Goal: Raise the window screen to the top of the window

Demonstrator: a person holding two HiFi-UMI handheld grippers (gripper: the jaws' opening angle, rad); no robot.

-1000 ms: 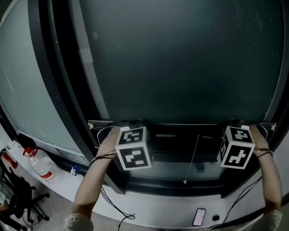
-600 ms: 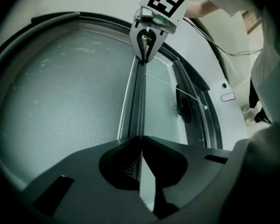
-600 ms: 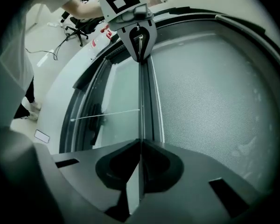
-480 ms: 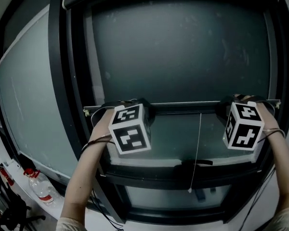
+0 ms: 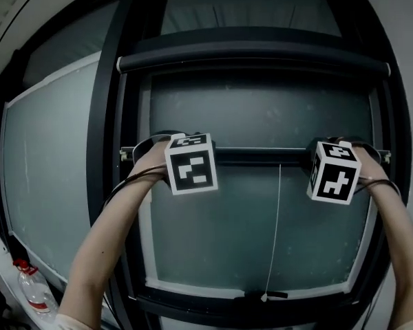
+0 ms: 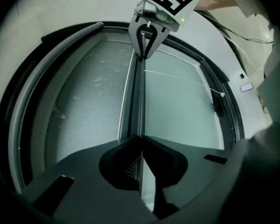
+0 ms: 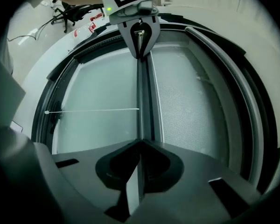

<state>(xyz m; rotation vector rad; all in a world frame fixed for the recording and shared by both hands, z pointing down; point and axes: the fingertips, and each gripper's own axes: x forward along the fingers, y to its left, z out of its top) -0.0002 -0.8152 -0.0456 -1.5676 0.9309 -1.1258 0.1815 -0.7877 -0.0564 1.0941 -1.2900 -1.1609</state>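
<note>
The window screen's dark bottom bar runs level across the middle of the window. Grey mesh stretches above it up to the roller housing. Bare glass shows below. My left gripper is shut on the bar's left end, behind its marker cube. My right gripper is shut on the bar's right end, behind its cube. In the left gripper view the bar runs to the other gripper. In the right gripper view the bar does the same. In the head view the jaws are hidden.
A thin white pull cord hangs from the bar down to a small bead just above the dark handle on the lower frame. A dark window frame stands left of the screen. A water bottle sits at the lower left.
Both grippers have gone up with the bar, from just above the sill to mid-window. The mesh area above the bar has shrunk and the roller housing has come into view.
</note>
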